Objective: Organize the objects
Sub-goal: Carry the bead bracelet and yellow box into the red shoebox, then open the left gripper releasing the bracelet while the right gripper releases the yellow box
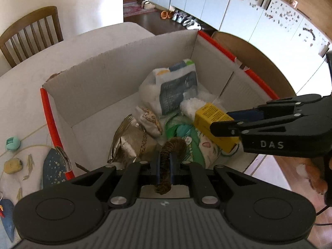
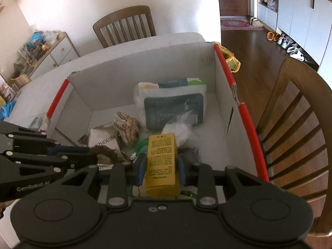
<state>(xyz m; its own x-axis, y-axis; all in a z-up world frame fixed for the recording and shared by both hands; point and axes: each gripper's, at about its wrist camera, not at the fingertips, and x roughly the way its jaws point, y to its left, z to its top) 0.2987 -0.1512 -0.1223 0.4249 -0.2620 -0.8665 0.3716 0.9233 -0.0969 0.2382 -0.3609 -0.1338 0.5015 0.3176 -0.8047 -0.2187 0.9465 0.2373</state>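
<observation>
The left gripper is clamped on a brown, fuzzy, curved cord. The right gripper grips a yellow box printed with small black text, over the red-edged carton.

Carton: plain white walls inside, red edge strips.
Small box: yellow, covered in fine black print.
Ring-shaped piece: dark brown, rough-textured.
Large packet: white with a dark slate-blue panel, a green corner and a yellow-orange spot.
Crumpled pouch: silver-grey foil.
Flat packet: green and teal on white.
Claws, left and right: black with blue pads.
Desk cover: white, with fish motifs and thin curved lines.
Chairs: brown wood, slatted.
</observation>
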